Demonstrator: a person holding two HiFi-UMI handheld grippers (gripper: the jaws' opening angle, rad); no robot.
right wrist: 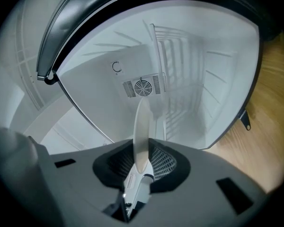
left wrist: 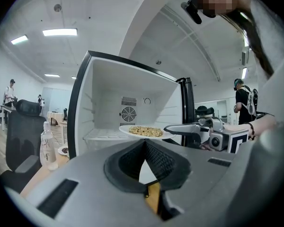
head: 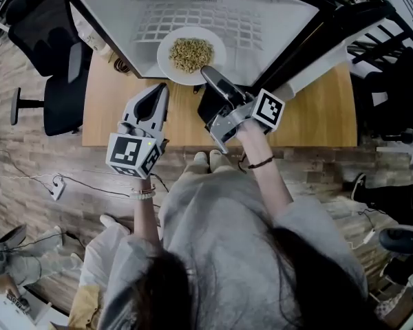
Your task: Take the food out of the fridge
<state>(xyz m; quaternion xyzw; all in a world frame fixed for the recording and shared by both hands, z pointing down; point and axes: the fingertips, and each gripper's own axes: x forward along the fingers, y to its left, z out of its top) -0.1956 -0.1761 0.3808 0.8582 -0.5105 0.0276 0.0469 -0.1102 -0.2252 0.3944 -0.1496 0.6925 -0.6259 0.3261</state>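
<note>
The plate [head: 164, 49] of food [head: 190, 53] lies level and face up at the open front of the fridge [head: 124, 19]; being round, it shows no long axis, and its near rim points toward the person. The right gripper [head: 210, 75] is clamped on that near rim, the right forearm reaching forward over the table [head: 316, 115] with the gripper angled slightly left in the head view. The left gripper [head: 161, 89] is held level beside it, aimed at the fridge, its jaws together and holding nothing.

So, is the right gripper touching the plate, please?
Touching. In the right gripper view, the right gripper is clamped on the plate rim, seen edge-on.
</note>
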